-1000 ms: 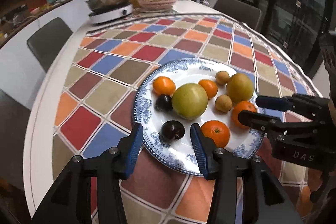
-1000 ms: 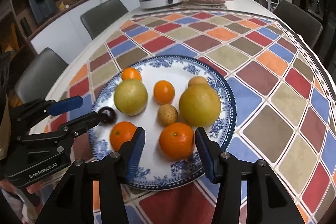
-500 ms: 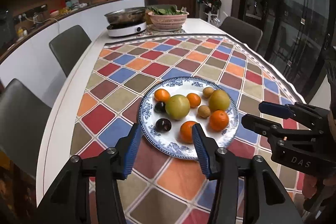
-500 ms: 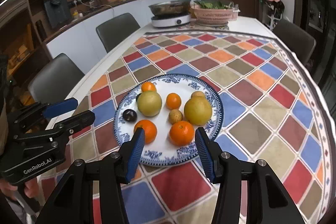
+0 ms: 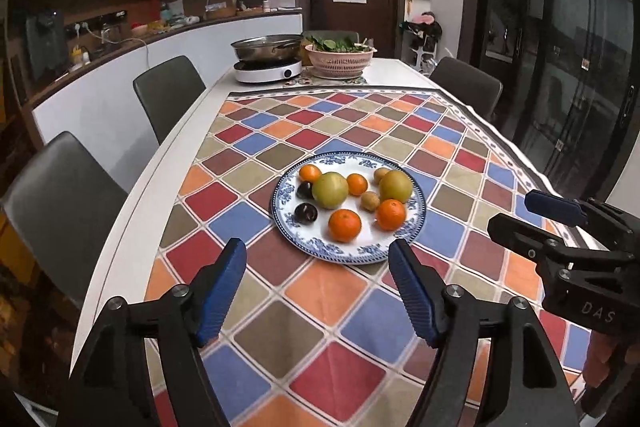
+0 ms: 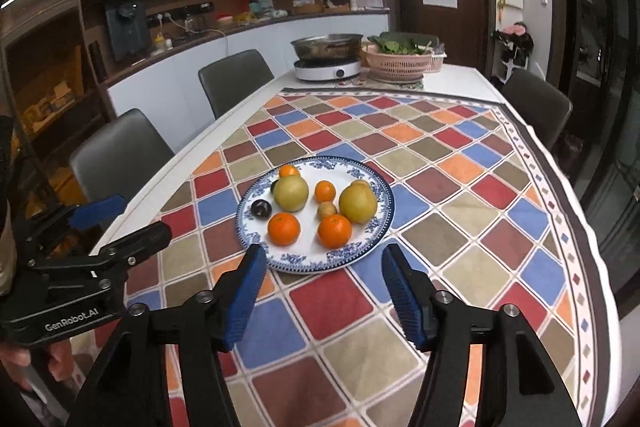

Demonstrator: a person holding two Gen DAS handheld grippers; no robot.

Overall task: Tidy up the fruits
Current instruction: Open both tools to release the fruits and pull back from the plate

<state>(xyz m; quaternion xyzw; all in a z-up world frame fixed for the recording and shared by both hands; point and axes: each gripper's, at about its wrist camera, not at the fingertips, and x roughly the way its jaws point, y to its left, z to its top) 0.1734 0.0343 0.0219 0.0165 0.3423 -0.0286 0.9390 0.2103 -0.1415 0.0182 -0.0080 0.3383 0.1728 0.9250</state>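
A blue-and-white plate (image 5: 416, 223) (image 6: 382, 219) sits on the checkered tablecloth and holds several fruits: two large yellow-green ones (image 5: 330, 189) (image 6: 358, 205), oranges (image 5: 345, 225) (image 6: 284, 228), small brown ones (image 5: 370, 201) and two dark plums (image 5: 306, 214) (image 6: 261, 207). My left gripper (image 5: 316, 259) is open and empty, hovering short of the plate's near rim. My right gripper (image 6: 322, 263) is open and empty, also short of the near rim. Each gripper shows in the other's view, the right (image 5: 532, 217) and the left (image 6: 120, 221).
An induction cooker with a steel pot (image 5: 268, 61) (image 6: 328, 61) and a pink basket of greens (image 5: 340, 61) (image 6: 400, 61) stand at the table's far end. Grey chairs (image 5: 170, 95) (image 6: 236, 79) line the left side, and one (image 5: 468, 83) is on the right.
Both grippers have pulled back and up from the plate, which now looks smaller and farther. Both stay open and empty. The fruits have not moved.
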